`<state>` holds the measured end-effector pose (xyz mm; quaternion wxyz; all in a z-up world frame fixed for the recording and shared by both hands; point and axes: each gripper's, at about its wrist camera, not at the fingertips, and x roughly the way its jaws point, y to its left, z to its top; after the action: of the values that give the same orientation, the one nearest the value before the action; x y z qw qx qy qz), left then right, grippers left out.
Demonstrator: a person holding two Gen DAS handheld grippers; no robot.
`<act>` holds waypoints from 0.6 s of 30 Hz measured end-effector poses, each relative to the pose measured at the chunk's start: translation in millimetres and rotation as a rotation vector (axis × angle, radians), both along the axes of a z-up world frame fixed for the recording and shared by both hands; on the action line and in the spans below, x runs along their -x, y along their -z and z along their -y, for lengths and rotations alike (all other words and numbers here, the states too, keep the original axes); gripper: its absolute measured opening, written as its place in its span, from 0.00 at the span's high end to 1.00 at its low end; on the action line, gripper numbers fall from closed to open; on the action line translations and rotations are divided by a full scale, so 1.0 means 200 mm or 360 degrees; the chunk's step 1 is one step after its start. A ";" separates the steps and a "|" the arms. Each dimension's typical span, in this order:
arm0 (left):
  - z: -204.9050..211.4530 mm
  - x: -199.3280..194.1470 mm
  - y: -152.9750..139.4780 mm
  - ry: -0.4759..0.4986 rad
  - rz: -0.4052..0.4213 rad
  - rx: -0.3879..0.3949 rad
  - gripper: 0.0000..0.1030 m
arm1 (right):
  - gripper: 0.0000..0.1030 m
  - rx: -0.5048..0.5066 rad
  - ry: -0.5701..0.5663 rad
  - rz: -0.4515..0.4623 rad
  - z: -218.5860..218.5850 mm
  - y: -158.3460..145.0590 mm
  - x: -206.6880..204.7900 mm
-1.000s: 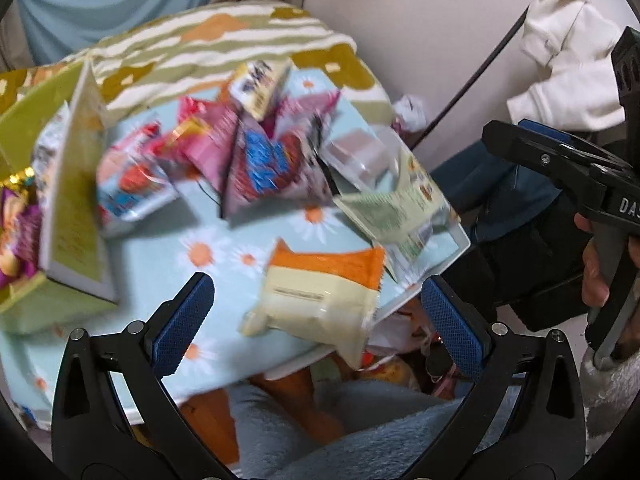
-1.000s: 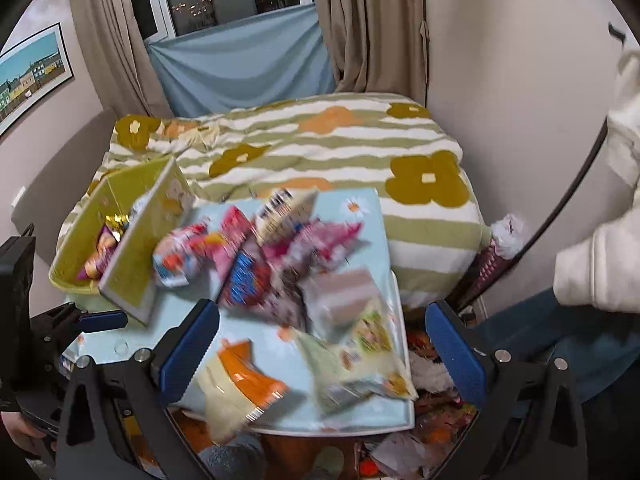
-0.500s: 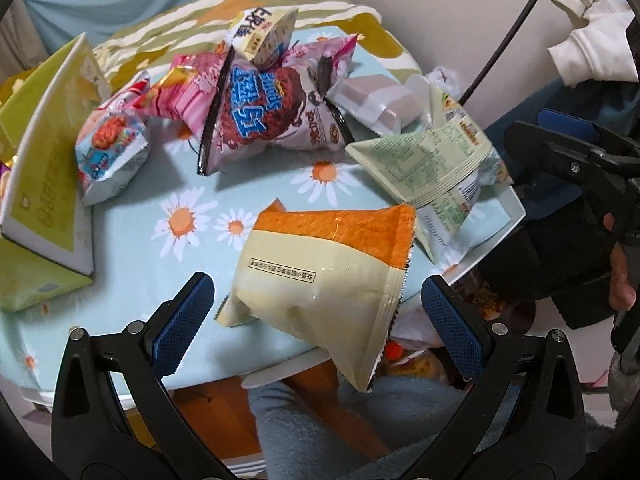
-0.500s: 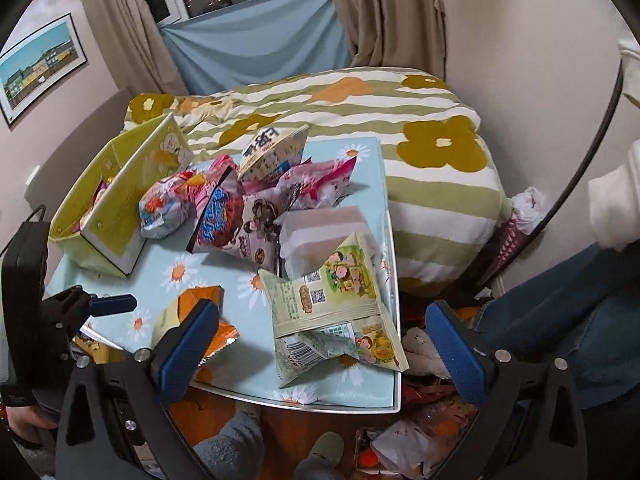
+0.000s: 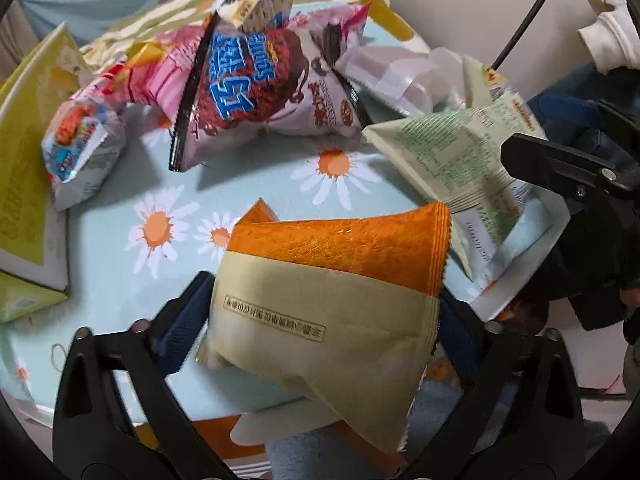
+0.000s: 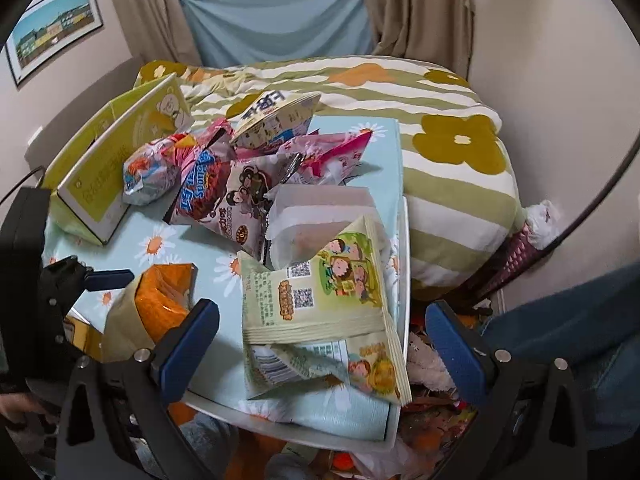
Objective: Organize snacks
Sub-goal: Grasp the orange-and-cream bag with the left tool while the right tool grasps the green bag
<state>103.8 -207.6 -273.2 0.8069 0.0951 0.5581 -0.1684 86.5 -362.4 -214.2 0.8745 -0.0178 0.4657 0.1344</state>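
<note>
- I am straddling the orange-and-cream snack bag (image 5: pixel 332 300) with my left gripper (image 5: pixel 320 328); its jaws have just been closing in, the bag lies between the blue pads (image 5: pixel 180 332), and I cannot tell whether they are pressing on it.
- That bag is lying at the near edge of the daisy-print table (image 5: pixel 120 264), partly overhanging it.
- My right gripper (image 6: pixel 320 344) is hanging with its jaws wide on either side of the pale green snack packet (image 6: pixel 320 304), not touching it.
- The green packet is resting at the table's near right corner, its lower end against the white rim.
- Behind it, a clear plastic tub (image 6: pixel 320 216) is lying beside a purple chocolate-snack bag (image 6: pixel 224 200), with pink packets (image 6: pixel 336 152) heaped further back.
- A yellow-green box (image 6: pixel 104 168) is standing open at the table's left side.
- A striped flowered blanket (image 6: pixel 448 120) is covering the bed beyond.
</note>
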 end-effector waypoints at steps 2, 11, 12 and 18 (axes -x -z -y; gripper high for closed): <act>0.00 -0.01 0.01 0.0011 -0.0002 -0.0029 0.18 | 0.00 0.0023 -0.0037 0.0001 -0.02 0.02 -0.01; -0.07 -0.04 0.02 -0.0056 -0.0019 -0.0039 0.25 | 0.00 0.0125 -0.0176 -0.0010 -0.09 0.09 -0.03; -0.06 -0.03 0.01 -0.0061 -0.0020 -0.0043 0.25 | 0.00 0.0128 -0.0184 -0.0015 -0.10 0.10 -0.04; -0.11 -0.02 0.01 -0.0082 -0.0024 -0.0039 0.25 | 0.00 0.0170 -0.0219 -0.0039 -0.14 0.15 -0.07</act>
<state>107.4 -186.0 -274.4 0.8055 0.0893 0.5685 -0.1416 100.2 -333.8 -244.2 0.8552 -0.0948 0.4806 0.1693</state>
